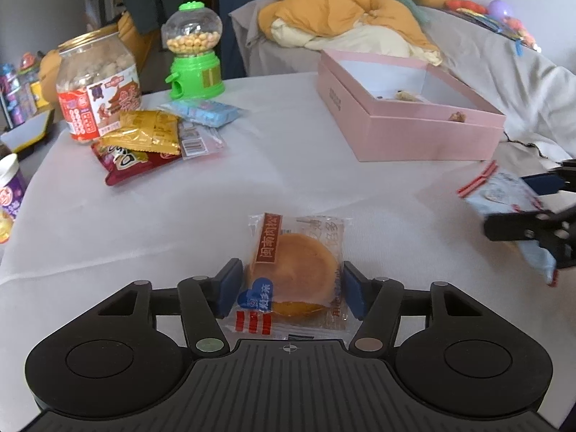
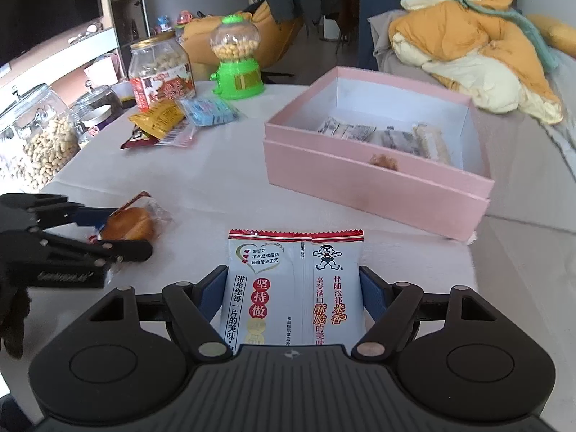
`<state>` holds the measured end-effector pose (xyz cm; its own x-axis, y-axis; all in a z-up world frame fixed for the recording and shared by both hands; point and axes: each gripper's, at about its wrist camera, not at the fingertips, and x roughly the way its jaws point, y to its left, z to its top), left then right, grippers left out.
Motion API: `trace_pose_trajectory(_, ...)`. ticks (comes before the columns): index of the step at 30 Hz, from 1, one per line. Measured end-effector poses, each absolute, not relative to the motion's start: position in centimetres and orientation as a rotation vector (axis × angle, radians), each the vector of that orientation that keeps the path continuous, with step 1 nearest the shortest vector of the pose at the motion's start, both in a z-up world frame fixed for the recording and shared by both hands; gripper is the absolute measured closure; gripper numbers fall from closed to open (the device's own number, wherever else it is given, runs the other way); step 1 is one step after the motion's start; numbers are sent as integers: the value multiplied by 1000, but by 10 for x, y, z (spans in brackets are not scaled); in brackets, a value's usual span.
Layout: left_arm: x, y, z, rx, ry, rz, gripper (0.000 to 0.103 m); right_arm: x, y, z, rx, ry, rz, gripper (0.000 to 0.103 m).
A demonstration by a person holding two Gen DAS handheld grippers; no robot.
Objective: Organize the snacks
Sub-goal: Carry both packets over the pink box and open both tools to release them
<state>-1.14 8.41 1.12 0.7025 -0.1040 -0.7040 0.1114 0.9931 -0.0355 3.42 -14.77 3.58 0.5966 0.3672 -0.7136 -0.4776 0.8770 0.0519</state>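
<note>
Left claw (image 1: 292, 289) has its pads snug against a wrapped round cake (image 1: 293, 273) near the table's (image 1: 252, 165) front edge. Right claw (image 2: 293, 297) clamps a rice cracker packet (image 2: 293, 288), lifted, probably headed for the pink box (image 2: 374, 180) toward the far right corner, already part-filled.

Matte black all over on the left gripper (image 1: 293, 284): a ribbed deck in the middle, a small crosshair mark at its front edge, a round housing with a raised disc on either side. Angled link arms run forward, silver pins at the joints, one pale green cap, one copper. Blue pads line the fingers (image 1: 230, 288). The right gripper (image 2: 293, 293) has the same build, same blue pads, silver and copper caps. From the side, small screws dot the linkage, with faint lettering on one bar.
</note>
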Motion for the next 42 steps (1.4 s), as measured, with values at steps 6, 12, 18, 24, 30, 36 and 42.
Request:
trace_pose_trajectory(6, -6, 80, 28, -104, 743, -223, 42, 18, -164, 49, -197, 758, 460, 27)
trace_pose_trajectory(12, 16, 60, 82, -177, 616, -295, 42, 12, -189, 59, -167, 754, 437, 27)
trace_pose_trajectory(18, 76, 29, 126, -217, 540, -362, 42, 7, -203, 64, -189, 728, 437, 27)
trace_pose_trajectory(24, 159, 6, 89, -325, 654, -373, 44, 13, -200, 65, -179, 714, 459, 27)
trace_pose_trajectory(30, 150, 32, 76, -429, 563, -325, 44, 20, -202, 70, -209, 705, 421, 27)
trace_pose_trajectory(36, 125, 79, 86, -396, 575, -264, 44, 55, -211, 134, -136, 596, 386, 27)
trace_pose_trajectory(42, 91, 133, 87, -415, 564, -193, 44, 139, -187, 189, -110, 504, 329, 24)
